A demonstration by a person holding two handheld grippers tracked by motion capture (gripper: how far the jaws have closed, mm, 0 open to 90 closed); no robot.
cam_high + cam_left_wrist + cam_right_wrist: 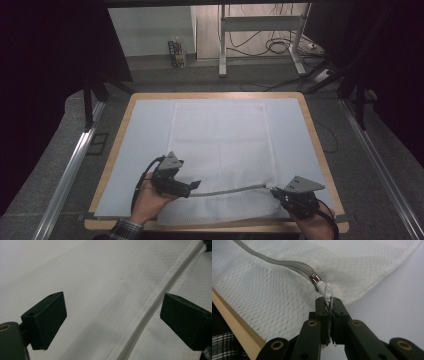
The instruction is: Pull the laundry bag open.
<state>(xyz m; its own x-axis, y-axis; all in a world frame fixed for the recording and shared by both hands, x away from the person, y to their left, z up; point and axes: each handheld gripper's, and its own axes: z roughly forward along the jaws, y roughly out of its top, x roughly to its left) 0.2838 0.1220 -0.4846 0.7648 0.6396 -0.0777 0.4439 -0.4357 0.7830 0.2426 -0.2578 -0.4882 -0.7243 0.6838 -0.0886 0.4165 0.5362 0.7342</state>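
Observation:
A white mesh bag (220, 135) lies flat on the table, with a grey zipper (230, 190) running across its near end. My right gripper (329, 302) is shut on the white pull loop (328, 291) that hangs from the metal slider (315, 278), at the zipper's right end (267, 187). My left gripper (112, 315) hovers open over the mesh; the zipper (160, 300) passes just inside its right jaw and nothing sits between the pads. In the high view the left gripper (195, 186) is at the zipper's left end and the right gripper (276, 191) near the table's front right.
A pale mat (145, 130) covers the wooden table (314, 131); its front edge (234, 322) runs close under the right gripper. Metal rails (70, 170) flank the table. A desk frame (222, 45) and cables (277, 47) stand on the floor beyond.

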